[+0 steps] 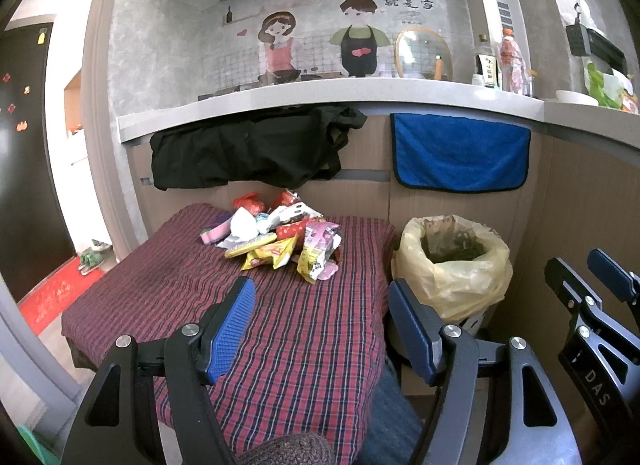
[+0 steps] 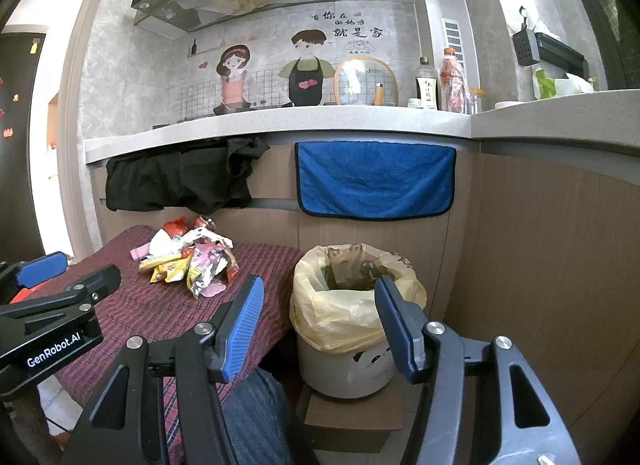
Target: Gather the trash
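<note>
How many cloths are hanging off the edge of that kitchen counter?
2. A black cloth hangs on the left, above the plaid-covered table; a blue towel hangs to its right, above the lined trash bin.

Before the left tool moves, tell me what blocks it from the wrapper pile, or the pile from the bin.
Nothing visible does. The left tool is open over bare checked cloth, short of the wrapper pile. The lined bin stands open-topped beside the table.
</note>
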The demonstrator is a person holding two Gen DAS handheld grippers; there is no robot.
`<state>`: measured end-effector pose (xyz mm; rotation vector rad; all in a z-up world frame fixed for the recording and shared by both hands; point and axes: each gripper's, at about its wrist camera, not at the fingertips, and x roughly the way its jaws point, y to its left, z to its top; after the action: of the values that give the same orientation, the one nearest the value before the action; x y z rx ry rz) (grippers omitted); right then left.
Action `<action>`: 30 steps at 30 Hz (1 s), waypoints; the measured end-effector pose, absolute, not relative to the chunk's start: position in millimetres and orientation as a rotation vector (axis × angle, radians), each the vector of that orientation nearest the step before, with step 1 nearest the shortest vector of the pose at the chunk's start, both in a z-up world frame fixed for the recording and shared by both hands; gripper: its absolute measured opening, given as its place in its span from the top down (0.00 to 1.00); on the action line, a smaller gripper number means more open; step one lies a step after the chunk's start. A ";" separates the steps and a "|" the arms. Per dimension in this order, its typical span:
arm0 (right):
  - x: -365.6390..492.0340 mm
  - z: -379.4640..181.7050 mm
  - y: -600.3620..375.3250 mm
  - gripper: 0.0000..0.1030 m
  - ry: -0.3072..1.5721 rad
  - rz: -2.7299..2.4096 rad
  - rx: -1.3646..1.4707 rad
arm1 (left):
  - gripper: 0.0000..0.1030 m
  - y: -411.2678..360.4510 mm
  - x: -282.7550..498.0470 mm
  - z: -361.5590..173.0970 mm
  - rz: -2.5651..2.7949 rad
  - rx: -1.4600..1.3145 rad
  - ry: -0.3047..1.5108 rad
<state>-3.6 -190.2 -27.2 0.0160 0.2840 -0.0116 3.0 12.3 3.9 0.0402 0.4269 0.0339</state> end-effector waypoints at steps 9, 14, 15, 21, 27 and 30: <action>12.9 -22.0 -193.5 0.46 0.284 -0.017 -0.015 | 0.33 32.4 22.7 17.6 0.065 -0.021 0.393; 45.3 -19.9 -184.4 0.46 0.292 -0.015 -0.055 | 0.33 55.4 49.1 26.2 0.081 -0.044 0.368; 53.9 -19.3 -182.9 0.46 0.297 -0.006 -0.058 | 0.33 62.6 57.4 26.5 0.083 -0.049 0.368; 107.6 -25.5 -163.5 0.46 0.350 0.091 -0.043 | 0.33 112.2 108.5 18.2 0.084 -0.069 0.384; 161.3 -48.5 -122.8 0.46 0.411 0.224 -0.059 | 0.33 150.9 167.3 -9.3 0.069 -0.057 0.418; 194.0 -60.2 -103.4 0.47 0.464 0.297 -0.043 | 0.33 167.9 196.7 -28.1 0.090 -0.063 0.460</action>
<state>194.0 -103.4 -60.2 -0.0435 0.4642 0.2966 196.7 167.9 -28.1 -0.0634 0.4597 0.0897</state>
